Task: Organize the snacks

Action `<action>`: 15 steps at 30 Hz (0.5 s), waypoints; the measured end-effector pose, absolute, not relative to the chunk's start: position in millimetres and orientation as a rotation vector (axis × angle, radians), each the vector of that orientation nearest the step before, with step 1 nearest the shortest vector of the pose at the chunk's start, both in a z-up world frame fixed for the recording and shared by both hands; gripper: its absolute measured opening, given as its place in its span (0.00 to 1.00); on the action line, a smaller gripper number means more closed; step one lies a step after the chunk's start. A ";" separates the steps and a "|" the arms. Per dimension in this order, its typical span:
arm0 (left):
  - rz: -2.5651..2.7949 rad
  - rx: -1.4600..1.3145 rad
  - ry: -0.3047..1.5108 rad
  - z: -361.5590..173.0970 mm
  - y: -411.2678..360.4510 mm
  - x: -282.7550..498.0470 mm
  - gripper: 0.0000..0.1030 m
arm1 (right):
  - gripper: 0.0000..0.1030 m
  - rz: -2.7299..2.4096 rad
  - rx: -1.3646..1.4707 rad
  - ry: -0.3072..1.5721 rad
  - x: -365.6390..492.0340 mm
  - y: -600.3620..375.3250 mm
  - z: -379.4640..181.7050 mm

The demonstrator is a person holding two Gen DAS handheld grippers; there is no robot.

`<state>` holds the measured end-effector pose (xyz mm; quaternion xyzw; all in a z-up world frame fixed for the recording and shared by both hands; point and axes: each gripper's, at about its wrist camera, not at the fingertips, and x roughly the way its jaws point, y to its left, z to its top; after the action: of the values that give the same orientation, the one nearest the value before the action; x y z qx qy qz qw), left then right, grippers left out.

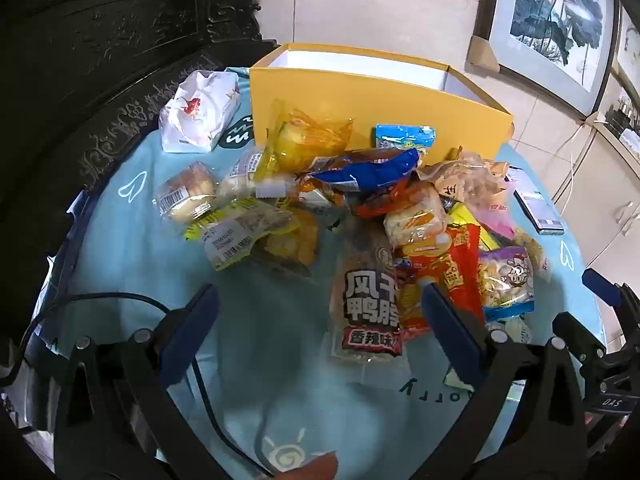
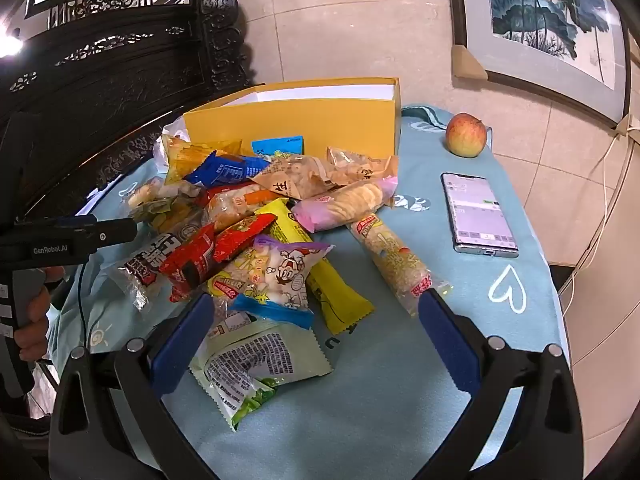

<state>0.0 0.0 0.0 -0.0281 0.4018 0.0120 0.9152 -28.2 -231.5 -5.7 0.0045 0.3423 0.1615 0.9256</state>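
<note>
Hovering over the snack heap, both tongs spread wide and empty.

We see the snacks (image 2: pixel 248 232) piled on the table (image 2: pixel 400 380) before the yellow box (image 2: pixel 296 128), which looks empty. We judge the green packet (image 2: pixel 256 364) under the right tongs (image 2: pixel 316 312) easiest: pinch one loose edge; left tongs (image 1: pixel 320 308) take the duck packet (image 1: pixel 368 304).

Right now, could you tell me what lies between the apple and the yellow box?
Only bare blue tablecloth separates the apple from the yellow box; the right wrist view shows it.
</note>
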 end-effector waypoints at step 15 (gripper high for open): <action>0.011 -0.067 0.822 6.8 -3.2 -1.7 0.98 | 0.99 0.329 0.001 0.697 -29.1 -227.3 -1.9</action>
<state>-1.7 -3.2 6.8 -0.0327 0.3994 0.0054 0.9162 -29.1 -227.3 -1.9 0.0004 0.3399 0.1603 0.9267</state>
